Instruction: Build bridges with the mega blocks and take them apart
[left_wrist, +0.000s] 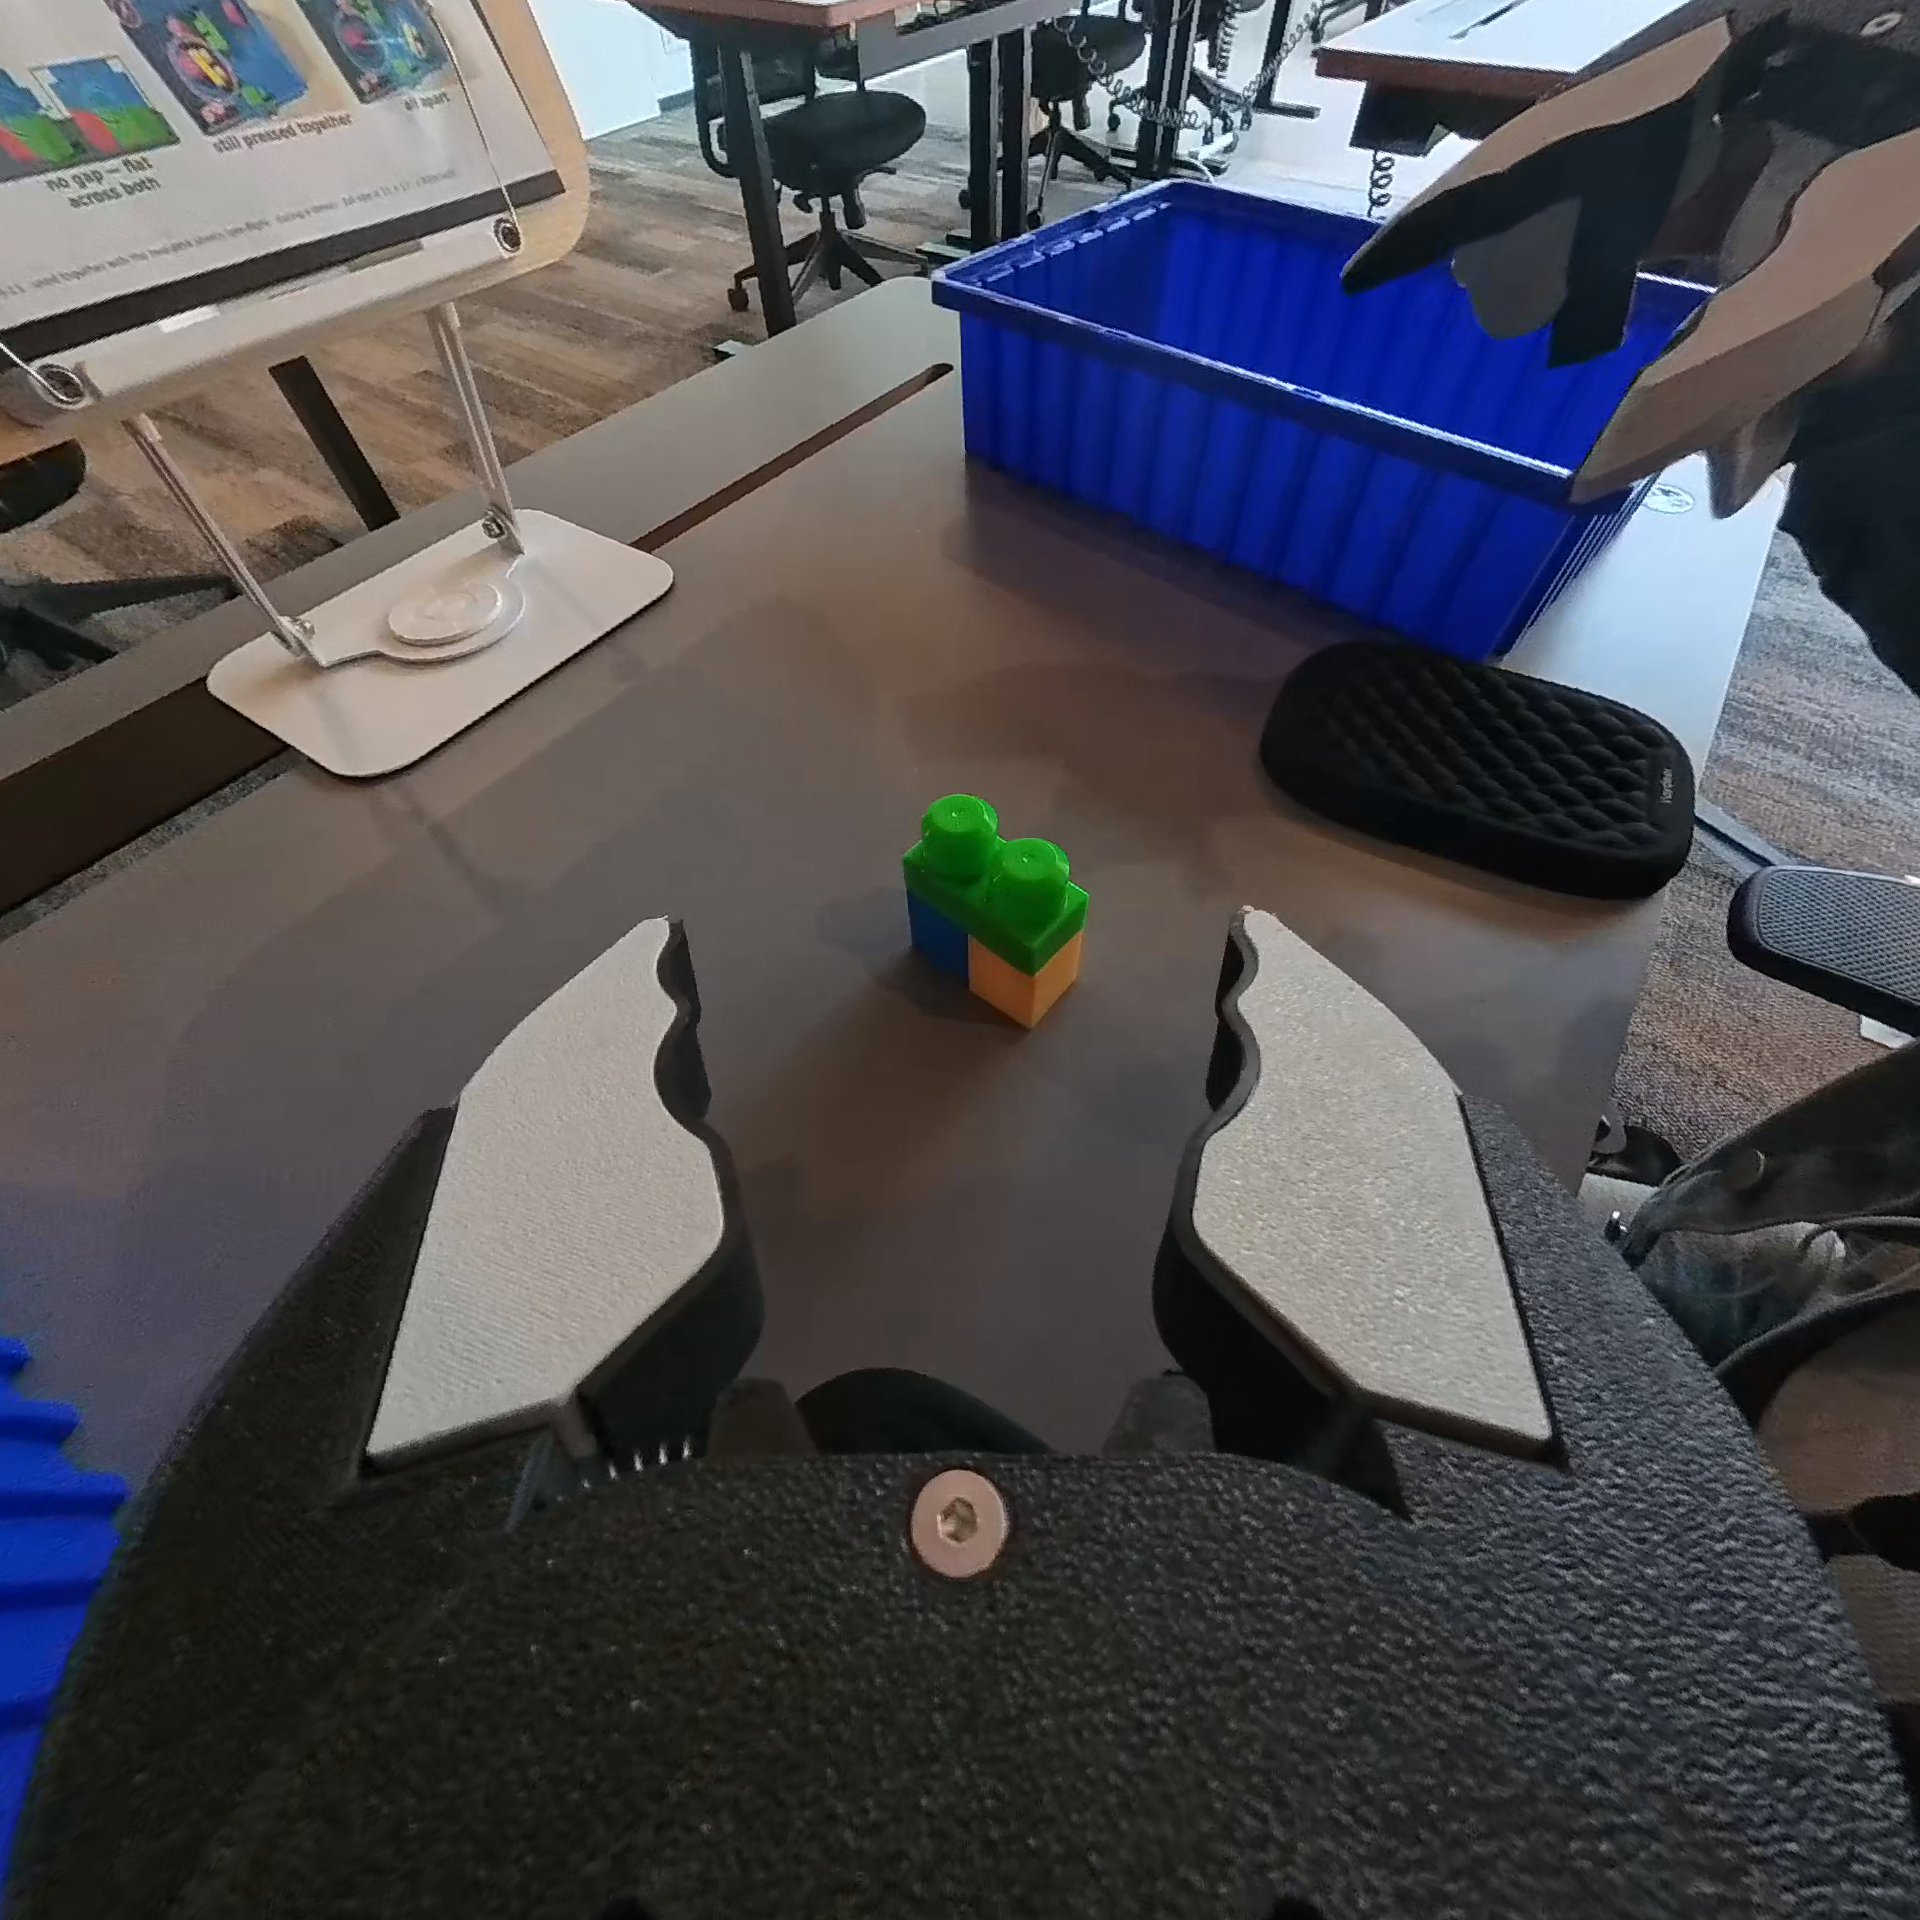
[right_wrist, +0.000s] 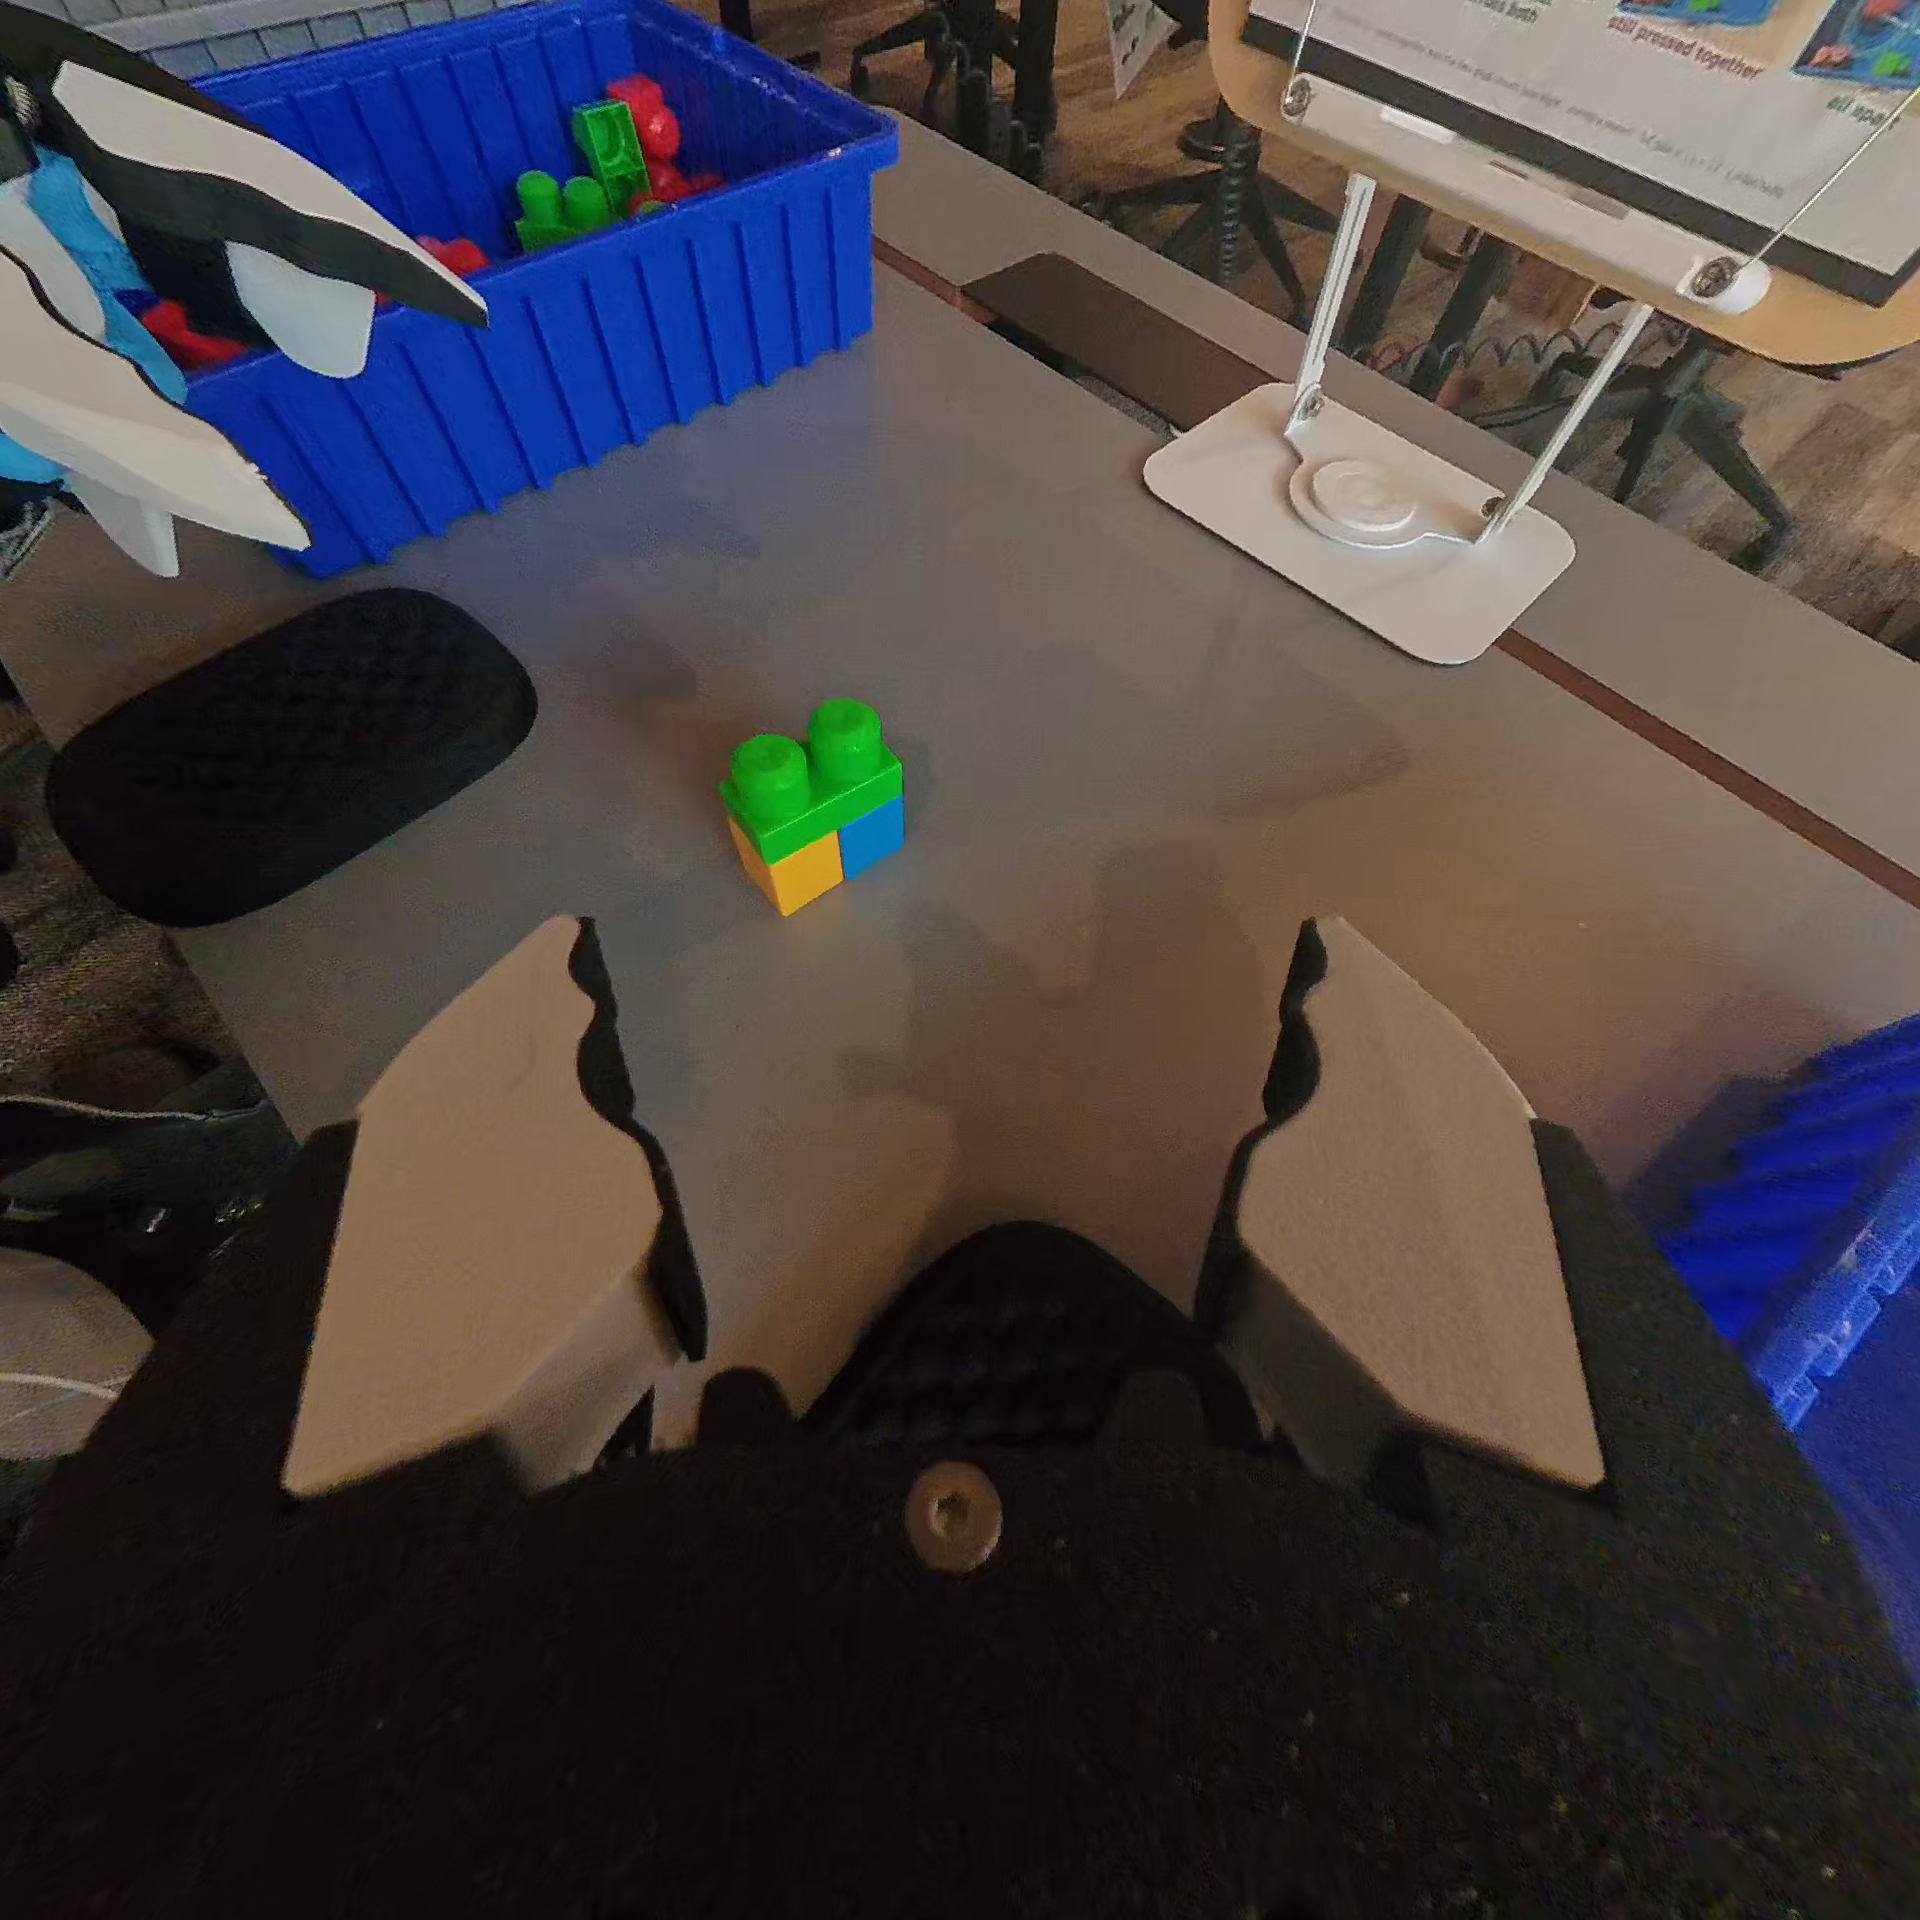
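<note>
Green two-stud block (left_wrist: 995, 891) caps smooth blue and orange cubes; both textured hand-held grippers gape apart, empty.

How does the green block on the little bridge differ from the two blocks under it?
The green block is wide, carrying two studs and spanning the pair; the blue block and the orange block are each half that width. It sits on top, off the table; they stand on the table side by side, touching. Their studs are hidden; its studs are bare. All three look like the same glossy plastic.
</note>
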